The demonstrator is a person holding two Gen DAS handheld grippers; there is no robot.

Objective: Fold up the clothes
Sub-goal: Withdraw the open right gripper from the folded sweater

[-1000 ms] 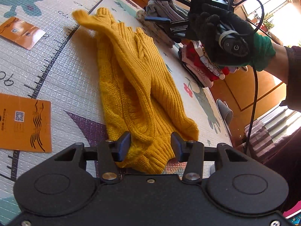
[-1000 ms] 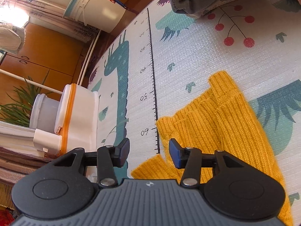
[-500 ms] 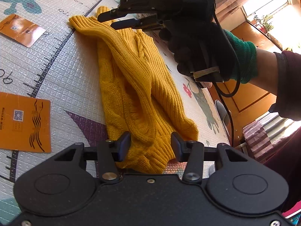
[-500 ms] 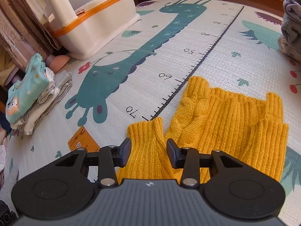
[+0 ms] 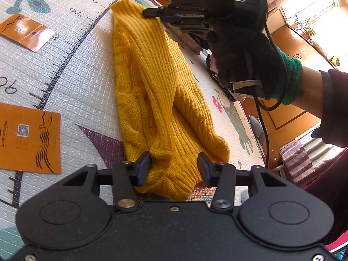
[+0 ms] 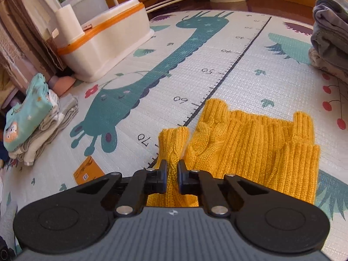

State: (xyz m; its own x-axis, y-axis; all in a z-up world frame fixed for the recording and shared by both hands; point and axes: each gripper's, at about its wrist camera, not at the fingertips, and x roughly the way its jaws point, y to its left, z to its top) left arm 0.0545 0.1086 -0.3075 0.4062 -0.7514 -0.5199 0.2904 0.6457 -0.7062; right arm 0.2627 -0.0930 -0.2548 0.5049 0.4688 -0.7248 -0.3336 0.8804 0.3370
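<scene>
Pinching sweater (image 6: 250, 150) sleeve: right gripper (image 6: 172, 175); left gripper (image 5: 174, 166) gaping, straddling hem. Right view alone: storage box (image 6: 104, 43), folded clothes (image 6: 32, 117).

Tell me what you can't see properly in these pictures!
- Left wrist view: the sweater's near hem, hidden by the left gripper's body.
- Left wrist view: the clothes pile behind the right gripper and gloved hand.
- Right wrist view: the grey clothes, cut off by the right edge.
- The orange cards' print: too small.
</scene>
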